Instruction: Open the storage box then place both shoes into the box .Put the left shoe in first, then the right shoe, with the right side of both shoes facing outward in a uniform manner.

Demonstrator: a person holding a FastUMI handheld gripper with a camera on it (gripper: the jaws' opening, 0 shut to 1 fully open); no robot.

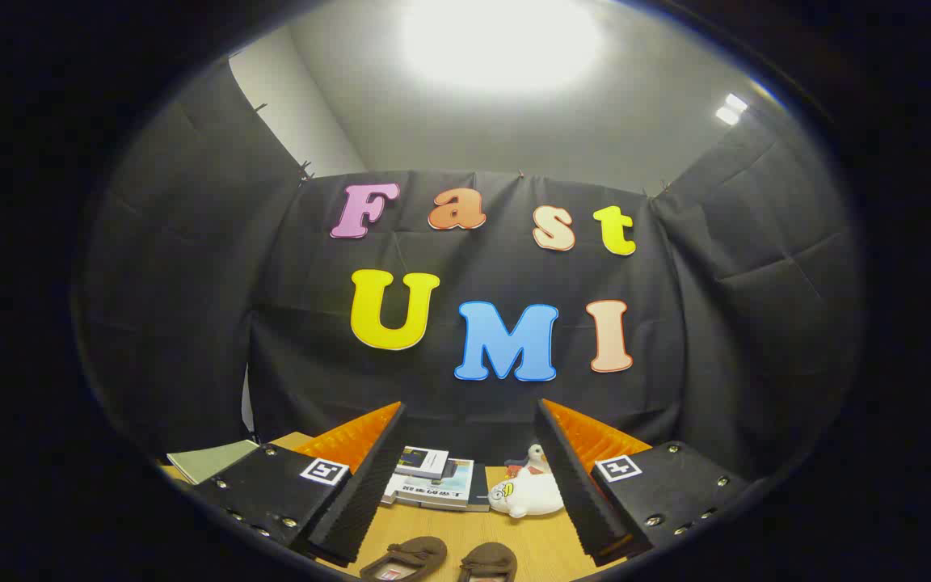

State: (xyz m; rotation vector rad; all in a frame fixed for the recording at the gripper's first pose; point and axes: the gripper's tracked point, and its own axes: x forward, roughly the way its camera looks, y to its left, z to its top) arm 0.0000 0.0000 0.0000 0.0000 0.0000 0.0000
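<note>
Tool (pixel 465 485) held high above the counter (pixel 542 546), fingers spread wide apart, gripping nothing. Two brown shoes (pixel 441 559) side by side on the counter between the fingers, nearest the tool. Just beyond, stacked books (pixel 433 483) beside a white duck plush (pixel 526 489). Green folder (pixel 211 459) near the counter's edge, past one finger.

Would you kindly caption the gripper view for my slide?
Open gripper held above a wooden table, two brown shoes between its fingers, books and plush duck beyond.

Matt suede-like shoes (pixel 441 559) on a smooth wooden table (pixel 550 550), beside a glossy plush duck (pixel 526 493).
</note>
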